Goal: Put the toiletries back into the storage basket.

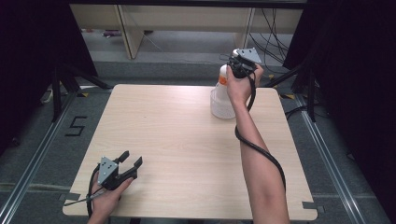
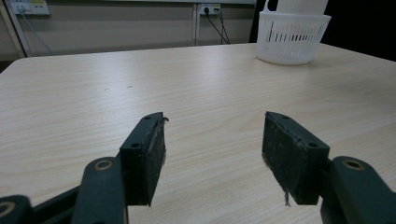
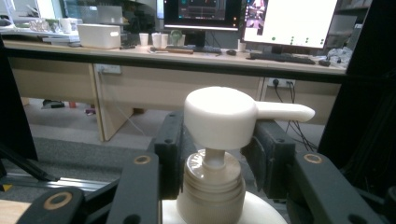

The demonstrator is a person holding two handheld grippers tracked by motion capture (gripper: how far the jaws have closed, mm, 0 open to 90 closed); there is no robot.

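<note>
A white pump bottle [image 1: 223,81] with an orange label stands in a white slotted basket [image 1: 219,109] at the table's far right. My right gripper [image 1: 238,65] is at the bottle's top. In the right gripper view its black jaws [image 3: 215,154] close on both sides of the pump neck, just under the white pump head [image 3: 219,116], whose spout points right. My left gripper [image 1: 132,157] rests near the table's front left corner, open, with nothing between its pads [image 2: 212,140]. From there the basket [image 2: 292,39] sits far off with the bottle's base [image 2: 299,5] inside it.
The light wooden table [image 1: 177,140] is bare between the two grippers. Black stands and cables line the floor on both sides. Beyond the far edge are a desk [image 3: 140,56] with monitors, cups and a white box.
</note>
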